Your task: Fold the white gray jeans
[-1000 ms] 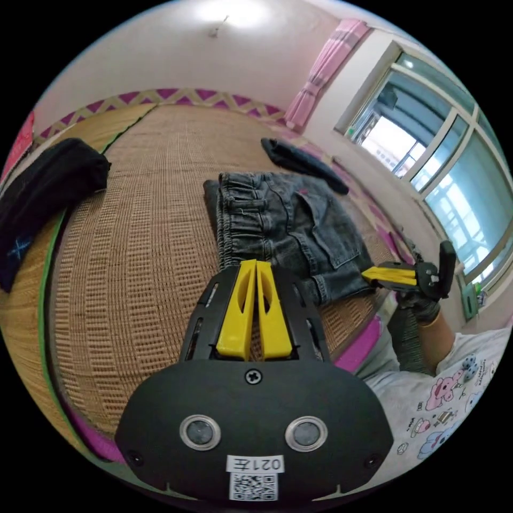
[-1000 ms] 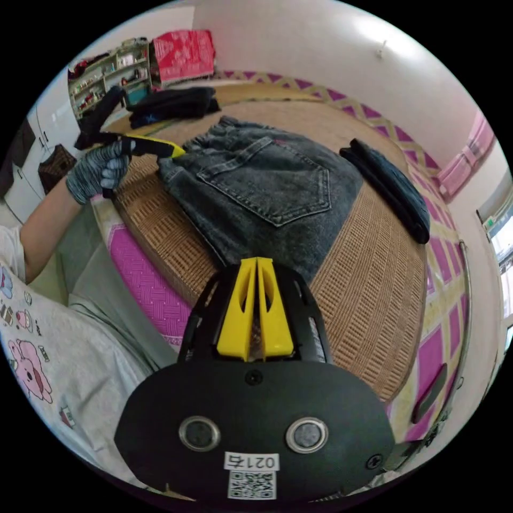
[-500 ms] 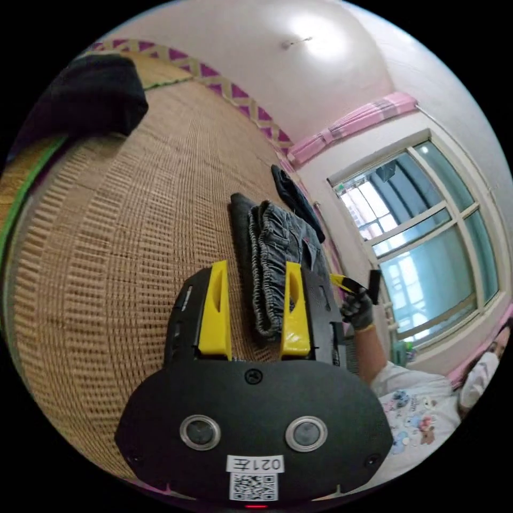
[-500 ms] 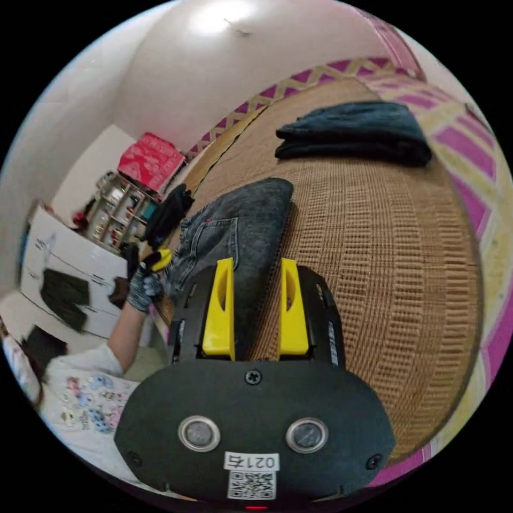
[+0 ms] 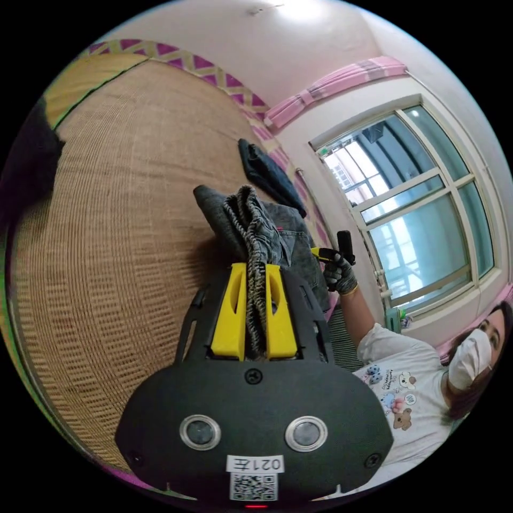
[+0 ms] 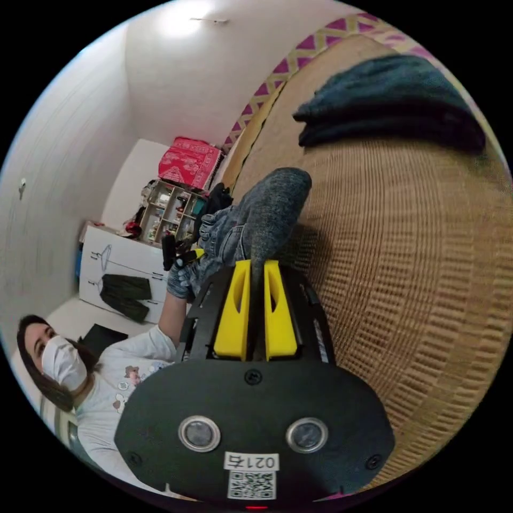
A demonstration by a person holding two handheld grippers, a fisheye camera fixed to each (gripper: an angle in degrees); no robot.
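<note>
Holding: both grippers clamp the folded gray jeans, one at each end, and the garment is raised a little above the woven mat.
Left gripper (image 5: pixel 255 312): in the left gripper view its two yellow jaws are almost closed, and the gathered elastic waistband of the jeans (image 5: pixel 256 235) is pressed between them. The waistband edge stands up from the jaws in a narrow ridge.
Woven mat (image 5: pixel 128 214): it covers the bed under the jeans, with a dark shadow just beside the lifted cloth.
Dark folded garment (image 5: pixel 267 173): it lies on the mat beyond the jeans, near the pink patterned border, apart from them.
Right gripper (image 6: pixel 255 310): in the right gripper view its yellow jaws are nearly closed too, and they squeeze a dark gray fold of the jeans (image 6: pixel 270 214), which rises from the jaws to a rounded corner.
Other end: in the right gripper view a gloved hand (image 6: pixel 181 278) holds the left gripper at the far end of the jeans; in the left gripper view a gloved hand (image 5: pixel 339 272) holds the right gripper (image 5: pixel 320 252) in the same way.
Person: a person in a white printed shirt (image 5: pixel 401 374) is at the edge of the bed.
Window (image 5: pixel 406 214): it is behind the person in the left gripper view.
</note>
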